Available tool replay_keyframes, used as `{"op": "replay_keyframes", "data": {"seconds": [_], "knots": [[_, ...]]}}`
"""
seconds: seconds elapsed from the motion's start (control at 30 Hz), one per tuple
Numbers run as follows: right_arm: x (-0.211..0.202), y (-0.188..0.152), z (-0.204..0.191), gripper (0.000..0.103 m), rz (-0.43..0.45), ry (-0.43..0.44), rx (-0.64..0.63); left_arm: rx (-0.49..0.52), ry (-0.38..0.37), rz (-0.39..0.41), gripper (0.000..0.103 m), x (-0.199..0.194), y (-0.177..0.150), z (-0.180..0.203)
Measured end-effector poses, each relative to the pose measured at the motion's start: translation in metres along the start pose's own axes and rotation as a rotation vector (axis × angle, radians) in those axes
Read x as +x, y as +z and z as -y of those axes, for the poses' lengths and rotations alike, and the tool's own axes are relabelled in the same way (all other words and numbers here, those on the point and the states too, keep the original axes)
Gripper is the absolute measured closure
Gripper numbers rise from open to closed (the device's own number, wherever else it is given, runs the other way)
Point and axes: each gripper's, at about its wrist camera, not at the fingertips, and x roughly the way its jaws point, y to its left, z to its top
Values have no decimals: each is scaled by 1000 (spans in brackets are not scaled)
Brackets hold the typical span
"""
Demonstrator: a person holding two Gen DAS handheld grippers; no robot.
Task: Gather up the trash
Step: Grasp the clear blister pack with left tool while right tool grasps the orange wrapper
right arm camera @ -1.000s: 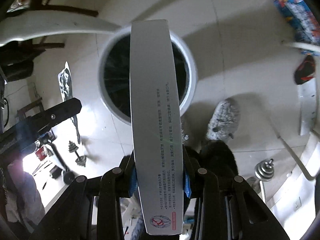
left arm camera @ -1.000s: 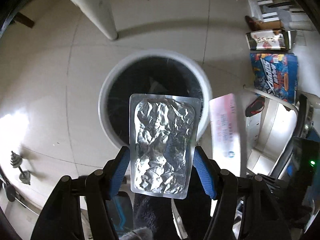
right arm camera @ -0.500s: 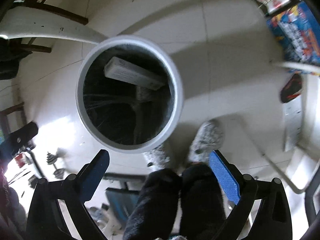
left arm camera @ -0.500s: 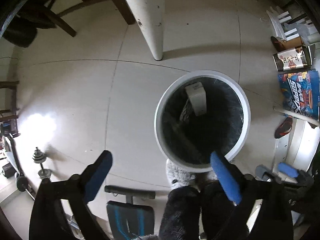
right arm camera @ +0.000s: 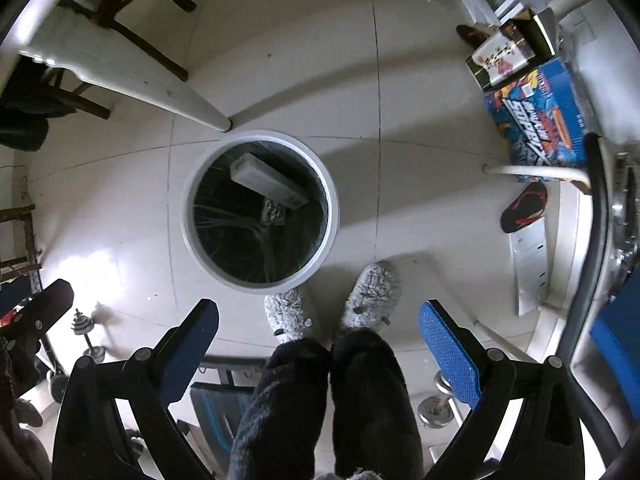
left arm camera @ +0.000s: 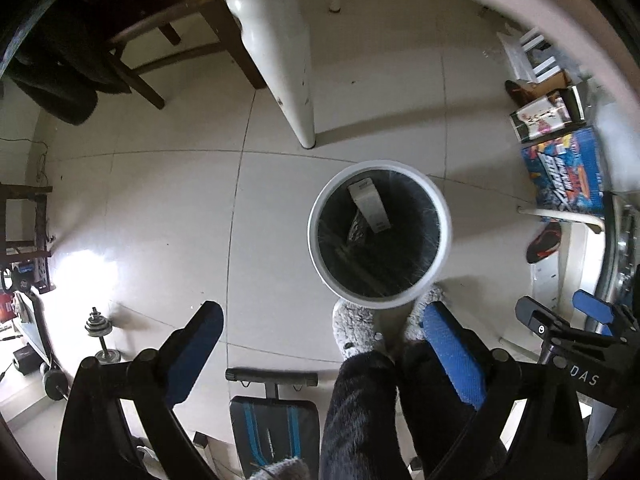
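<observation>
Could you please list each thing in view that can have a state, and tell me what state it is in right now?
left gripper: open, nothing between the fingers
right gripper: open, nothing between the fingers
trash bin: upright, lidless, black liner inside
white box: inside the bin, lying tilted
foil pack: inside the bin, partly under the box
dumbbell: lying on the floor

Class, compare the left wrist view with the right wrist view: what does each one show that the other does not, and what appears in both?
Only the left wrist view shows the right tongs at its right edge, and the left tongs open in front.

Only the right wrist view shows the right tongs' own open blue pads up close, and a dumbbell beside them.

Both show the white bin, with a long white box and a foil pack inside, the grey slippers, and the blue carton.
</observation>
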Motion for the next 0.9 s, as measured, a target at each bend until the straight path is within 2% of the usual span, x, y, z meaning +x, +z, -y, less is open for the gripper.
{"op": "replay_keyframes", "data": {"seconds": [0.3, 0.47, 0.6, 0.7, 0.8, 0.9], "knots": [[-127, -32, -14, 2, 34, 61, -25, -10, -36, 46, 1, -118, -21, -5], [-215, -35, -2, 2, 93, 131, 57, -38, -41, 126, 1, -185, -18, -8], [-283, -19, 32, 2, 193, 164, 158, -49, -32, 192, 1, -228, 6, 2], [-321, 2, 69, 2, 257, 154, 235, -31, -12, 258, 1, -252, 35, 28], [-358, 36, 122, 2, 327, 128, 319, -13, 4, 294, 1, -266, 65, 56], [-378, 73, 169, 2, 376, 89, 359, -2, -4, 289, 1, -267, 103, 88]]}}
